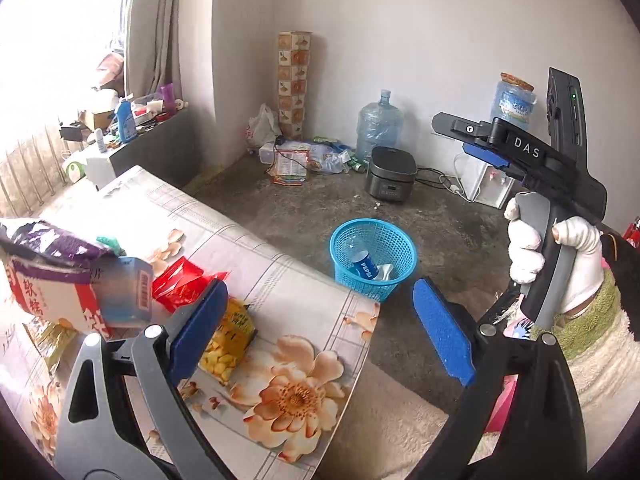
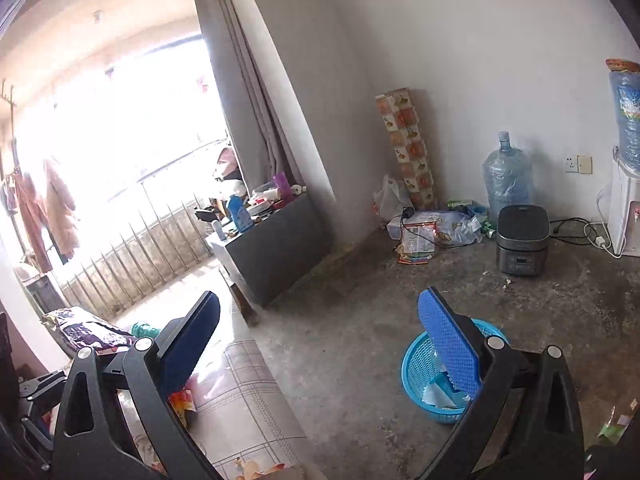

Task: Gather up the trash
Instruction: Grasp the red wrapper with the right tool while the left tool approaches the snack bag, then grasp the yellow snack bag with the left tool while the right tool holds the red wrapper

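Left wrist view: left gripper [image 1: 320,332] spread wide, nothing between the blue pads [image 1: 444,332]. Landmark: blue basket [image 1: 374,258] on the concrete floor, just beyond the corner of the flower-print table [image 1: 296,304]. Inside the basket, a Pepsi bottle [image 1: 363,266] and pale wrapping. Left of the basket, on the table: yellow snack bag [image 1: 232,336] partly behind the left pad, red wrapper [image 1: 180,284] and a purple-and-white bag [image 1: 52,272] farther left. Right of the basket, a white-gloved hand [image 1: 556,256] clutching the right gripper's handle.

Right wrist view: right gripper [image 2: 320,350] released, jaws apart and empty. Basket [image 2: 420,372] partly behind the right pad, low at right. Left of the basket, the table with a purple bag [image 2: 92,332].
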Tool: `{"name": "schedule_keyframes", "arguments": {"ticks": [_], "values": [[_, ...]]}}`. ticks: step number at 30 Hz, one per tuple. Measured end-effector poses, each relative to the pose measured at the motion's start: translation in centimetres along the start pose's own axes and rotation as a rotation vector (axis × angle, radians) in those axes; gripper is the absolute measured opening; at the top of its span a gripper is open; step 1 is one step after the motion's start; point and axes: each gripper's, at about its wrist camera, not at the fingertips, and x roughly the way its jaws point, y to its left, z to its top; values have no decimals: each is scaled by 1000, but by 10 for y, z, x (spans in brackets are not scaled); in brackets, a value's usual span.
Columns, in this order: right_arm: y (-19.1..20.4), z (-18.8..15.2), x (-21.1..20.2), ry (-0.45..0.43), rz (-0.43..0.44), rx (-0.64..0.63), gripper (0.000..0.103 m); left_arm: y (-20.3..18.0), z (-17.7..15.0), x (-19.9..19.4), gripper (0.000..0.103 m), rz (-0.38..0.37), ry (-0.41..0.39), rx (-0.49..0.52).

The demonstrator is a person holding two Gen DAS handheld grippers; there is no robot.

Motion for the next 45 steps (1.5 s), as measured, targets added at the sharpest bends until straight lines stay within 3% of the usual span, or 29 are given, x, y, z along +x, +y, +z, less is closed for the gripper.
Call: {"name": "schedule_keyframes", "arguments": {"ticks": [5, 8, 13, 20, 25, 27, 33, 40, 45], "values": [[45, -41, 46, 247, 172, 21, 96, 58, -46, -21, 90, 120, -3, -165], [75, -61, 72, 376, 234, 12, 89, 81, -60, -23, 89, 123, -8, -238], [116, -72, 115, 506, 257, -71, 76, 106, -75, -13, 74, 80, 15, -348], [142, -79, 172, 627, 288, -107, 60, 139, -80, 16, 41, -44, 66, -584], [144, -99, 194, 760, 289, -83, 24, 149, -84, 27, 27, -111, 87, -653], [143, -105, 186, 767, 273, -82, 17, 149, -85, 27, 27, -116, 88, -651], [140, -117, 159, 741, 256, -33, 10, 148, -92, 24, 27, -123, 104, -655], [131, -95, 143, 631, 382, 99, 7, 140, -88, 19, 27, -142, 105, -637], [108, -80, 124, 582, 420, 210, 7, 141, -83, 23, 27, -153, 101, -616]]}}
